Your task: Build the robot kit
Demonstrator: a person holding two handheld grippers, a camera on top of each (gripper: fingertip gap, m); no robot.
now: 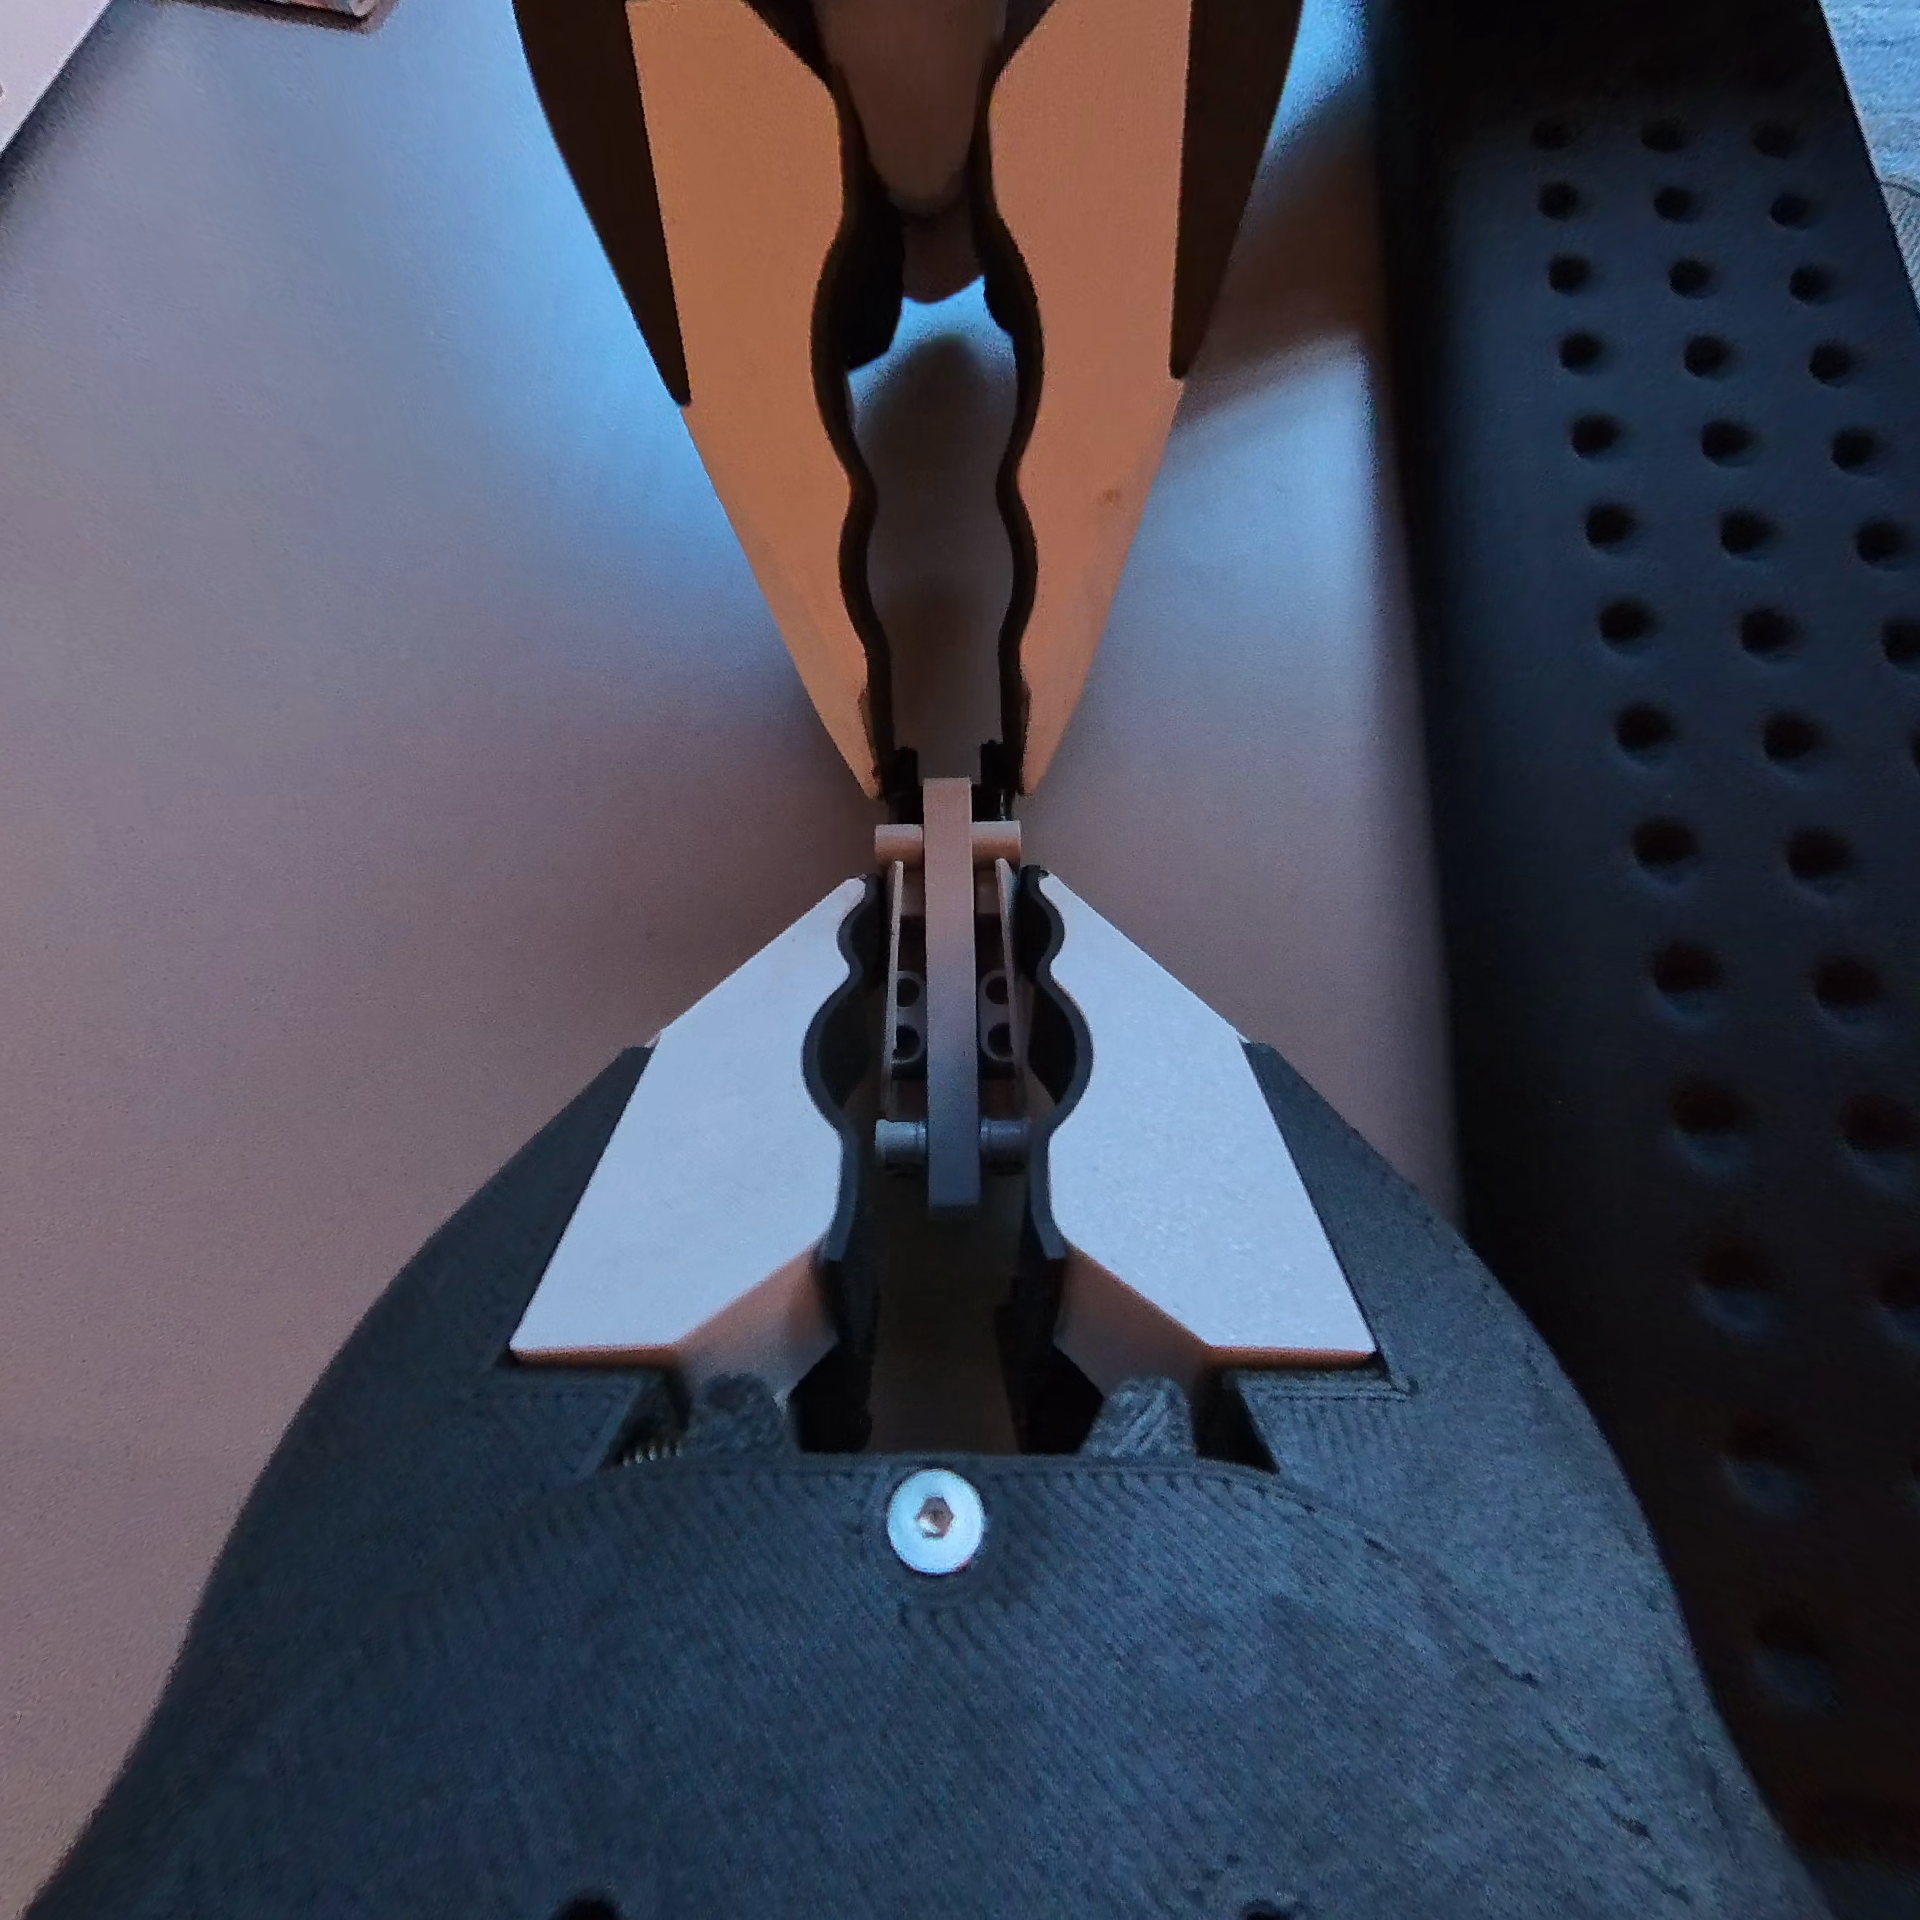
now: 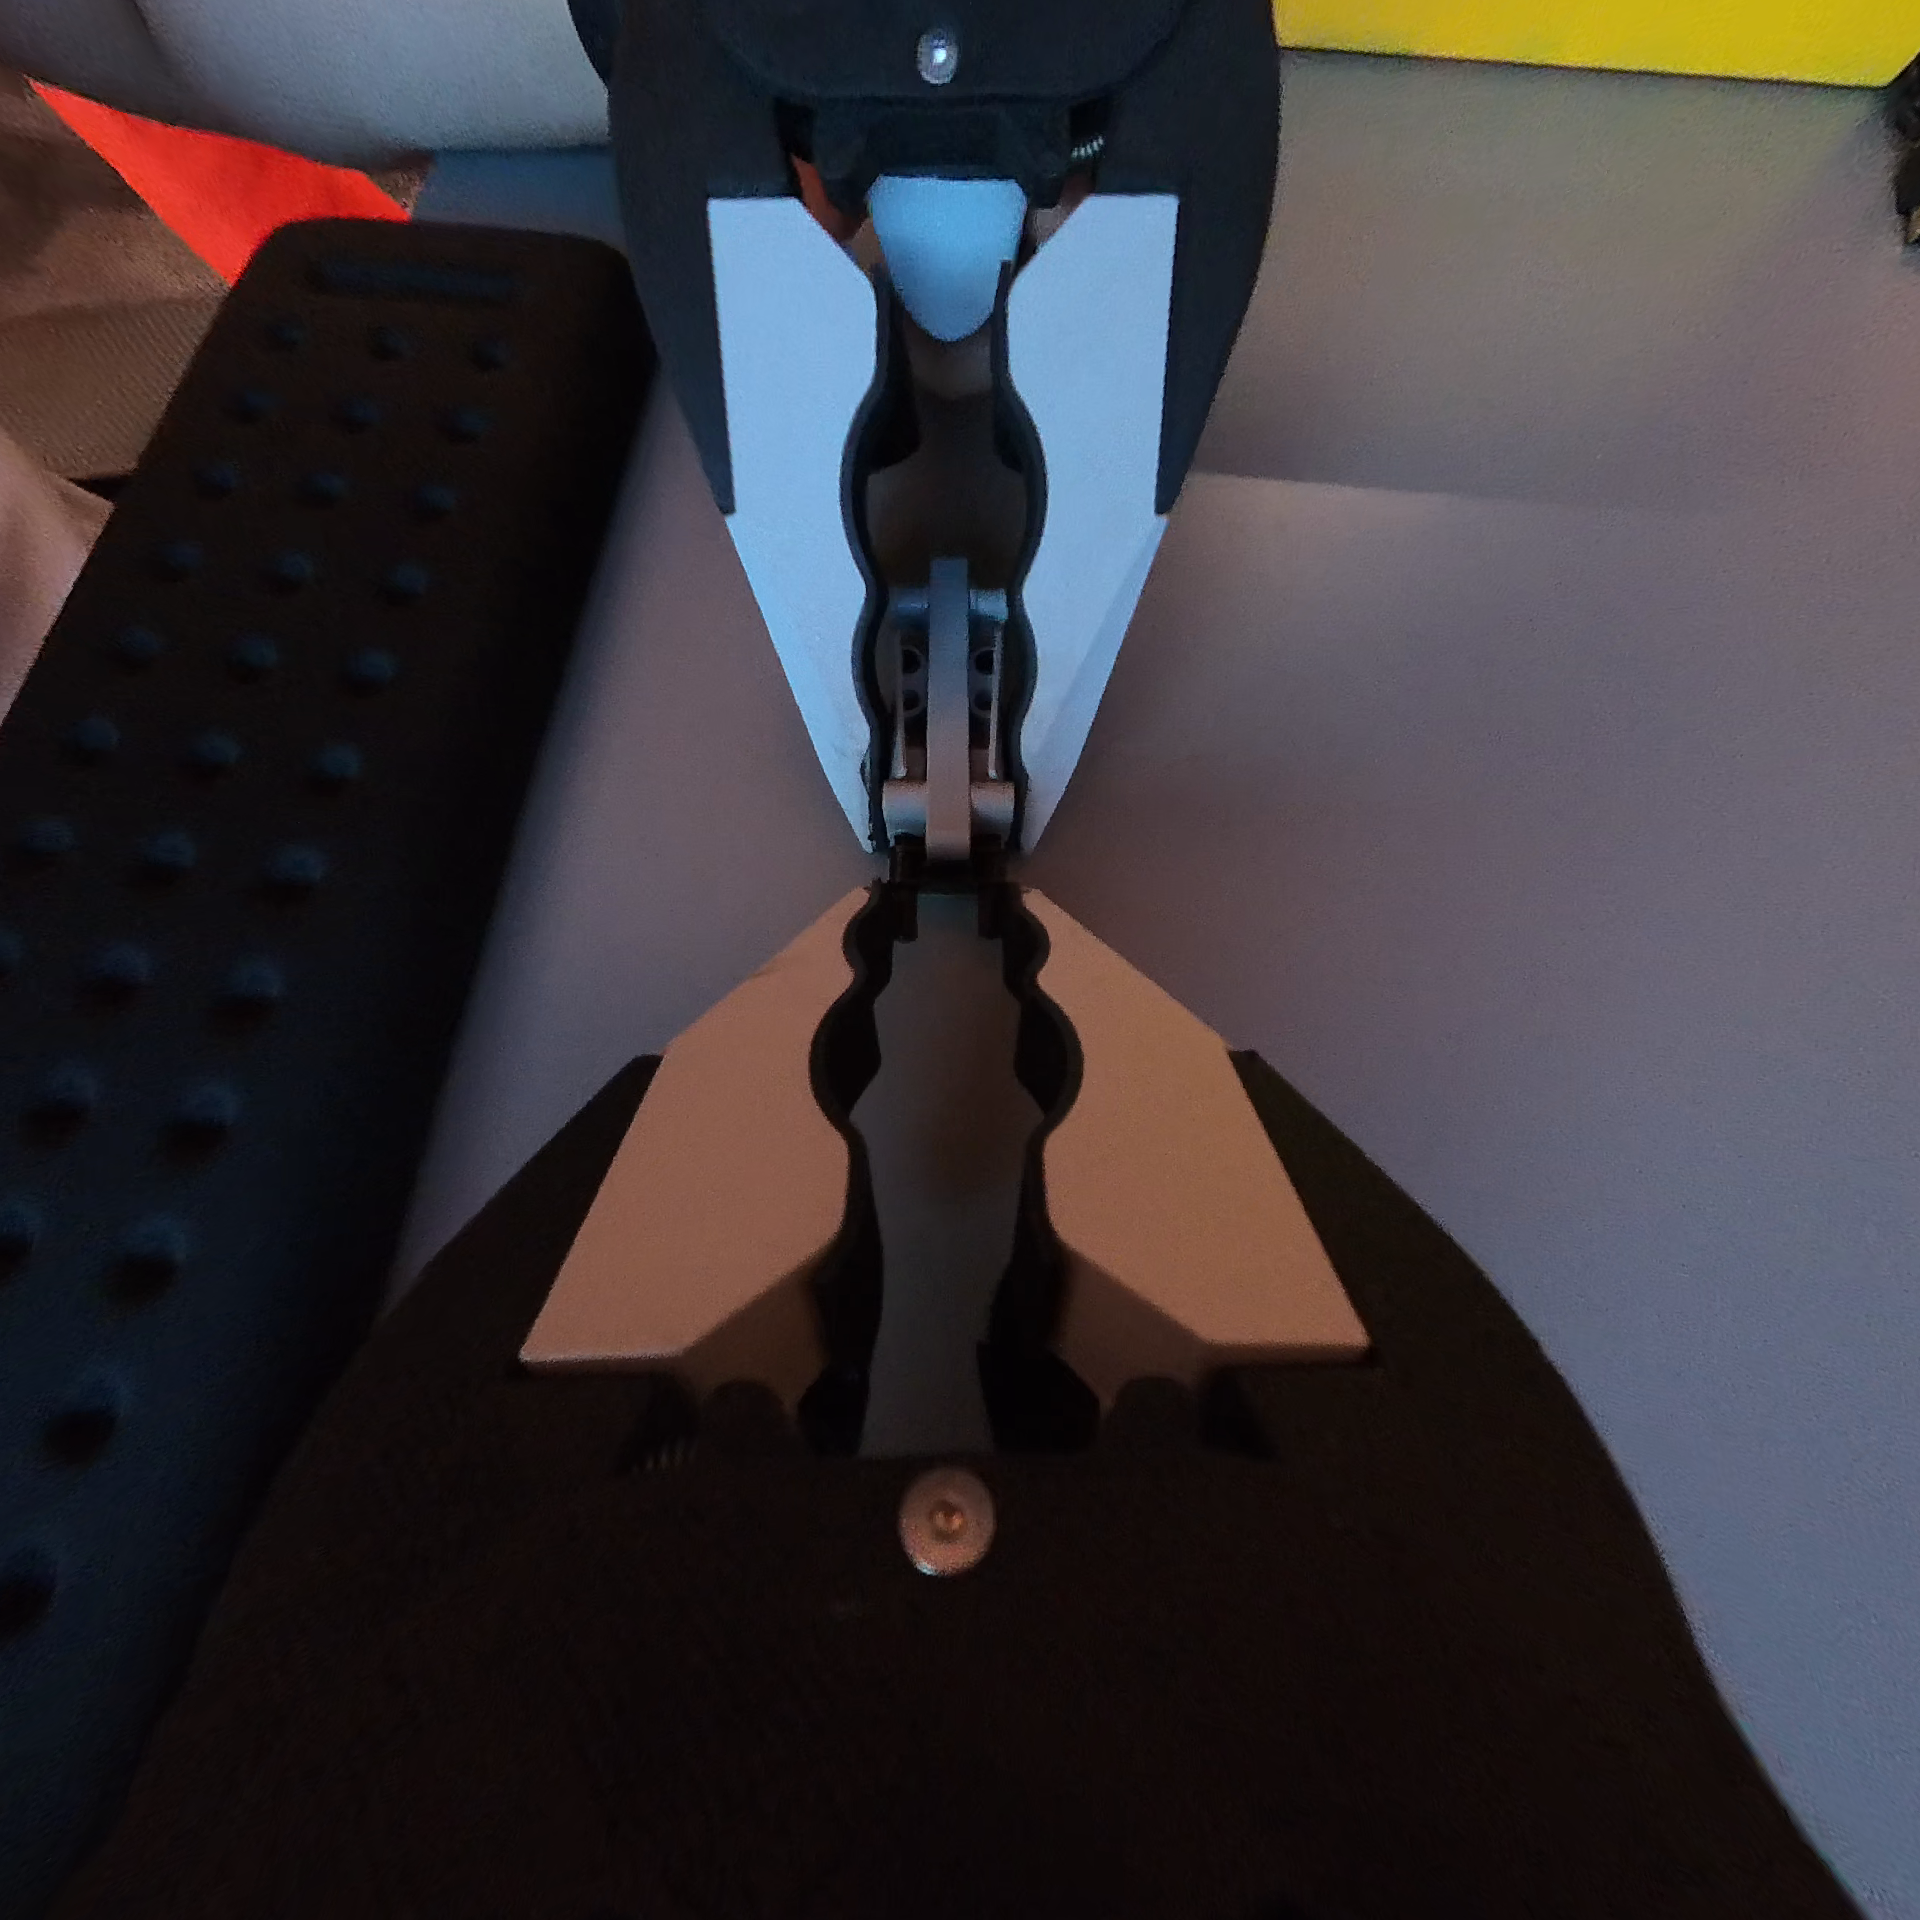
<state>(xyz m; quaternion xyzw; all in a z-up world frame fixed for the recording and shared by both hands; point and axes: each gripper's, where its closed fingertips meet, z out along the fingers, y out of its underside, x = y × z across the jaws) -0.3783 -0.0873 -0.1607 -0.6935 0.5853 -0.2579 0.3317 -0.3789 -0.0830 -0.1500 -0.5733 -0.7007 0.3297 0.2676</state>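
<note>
Facing tip to tip above the bench (image 1: pixel 416 727), the left gripper (image 1: pixel 951 883) holds a small grey hinged part (image 1: pixel 951 997) between narrowed fingers, and the right gripper (image 2: pixel 940 904) pinches its far end.

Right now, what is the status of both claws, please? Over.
Left claw shut on small grey pinned part. Right claw tip to tip with it, at the part's end; grip unclear. Black studded mat alongside, not between them.

The grey part (image 1: pixel 951 1018) lies between the left gripper's (image 1: pixel 951 894) fingers (image 1: pixel 727 1143), which hide its sides; the right gripper (image 2: pixel 943 904) hides its far tip. The black perforated mat (image 2: pixel 239 727) runs off the edge. Red cloth (image 2: pixel 208 166) and a yellow thing (image 2: pixel 1579 36) are cropped, unidentifiable.
</note>
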